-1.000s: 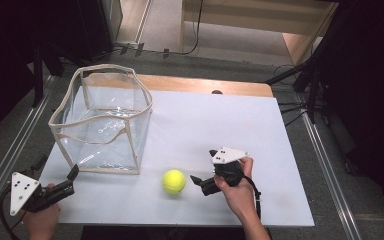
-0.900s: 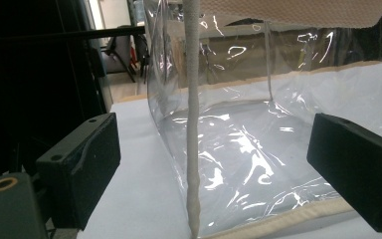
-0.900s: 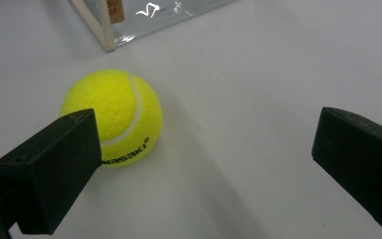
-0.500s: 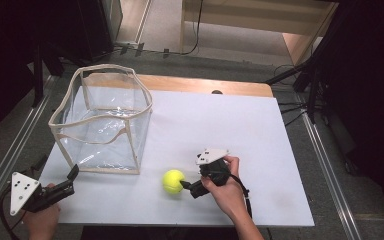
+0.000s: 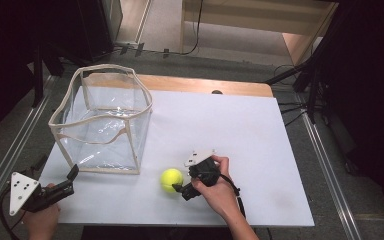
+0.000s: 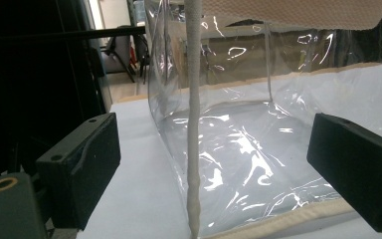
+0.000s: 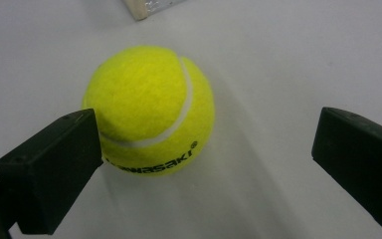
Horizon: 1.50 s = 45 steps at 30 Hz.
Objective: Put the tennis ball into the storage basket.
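1. Right gripper [image 7: 206,149] open, jaws wide around tennis ball [image 5: 172,180] on white table [image 5: 260,140], beside clear bin [image 5: 102,120].
2. Centre ball between jaws before squeezing.
3. Left gripper [image 6: 214,169] open, idle near bin.

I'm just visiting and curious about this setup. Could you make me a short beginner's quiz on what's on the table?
1. True or false: the right tongs have closed on the ball.
2. The clear bag holds: A) the ball, B) nothing, C) a cup.
3. Which tongs face the bag's corner seam?

Key: 1 false, they are open and the ball sits beside one jaw. 2 B. 3 the left.
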{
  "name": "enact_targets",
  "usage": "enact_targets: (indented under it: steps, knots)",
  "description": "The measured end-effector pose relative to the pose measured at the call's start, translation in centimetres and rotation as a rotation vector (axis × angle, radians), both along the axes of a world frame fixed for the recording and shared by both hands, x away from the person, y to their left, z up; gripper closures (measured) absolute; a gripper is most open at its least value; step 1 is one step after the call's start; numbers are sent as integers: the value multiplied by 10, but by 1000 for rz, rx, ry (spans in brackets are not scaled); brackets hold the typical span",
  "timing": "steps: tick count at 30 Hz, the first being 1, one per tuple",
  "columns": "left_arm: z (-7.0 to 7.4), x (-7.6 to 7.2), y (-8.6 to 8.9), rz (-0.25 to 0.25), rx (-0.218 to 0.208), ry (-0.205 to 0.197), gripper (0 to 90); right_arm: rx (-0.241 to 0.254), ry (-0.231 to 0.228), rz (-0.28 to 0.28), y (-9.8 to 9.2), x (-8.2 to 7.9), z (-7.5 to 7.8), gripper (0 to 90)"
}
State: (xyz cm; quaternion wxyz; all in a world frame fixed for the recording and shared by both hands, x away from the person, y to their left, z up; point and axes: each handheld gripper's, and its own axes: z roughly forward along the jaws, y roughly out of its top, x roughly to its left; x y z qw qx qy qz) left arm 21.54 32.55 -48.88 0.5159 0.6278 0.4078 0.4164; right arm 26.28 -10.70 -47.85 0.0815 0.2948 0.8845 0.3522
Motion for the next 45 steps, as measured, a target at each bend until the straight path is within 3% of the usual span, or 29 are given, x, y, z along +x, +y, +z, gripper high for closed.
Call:
enact_targets:
  steps: [12, 17, 23, 25, 28, 35, 45]
  knots:
    - [0, 0, 0, 0, 7, 1, 69, -35, 40, 67, 20, 4, -6, 0]
    - [0, 0, 0, 1, 0, 1, 69, -58, 77, 99, 28, 4, -8, 6]
    - [0, 0, 0, 2, -1, 0, 69, -83, 102, 108, 35, 5, -12, 80]
    - [0, 0, 0, 2, -1, 1, 69, -85, 112, 108, 37, 6, -14, 168]
    - [0, 0, 0, 0, -1, 1, 69, -103, 99, 89, 36, 6, -13, 224]
    - [0, 0, 0, 1, -2, 1, 69, -73, 149, 124, 34, 9, -12, 233]
    - [0, 0, 1, 1, -3, 3, 69, -69, 139, 153, 41, 16, -3, 233]
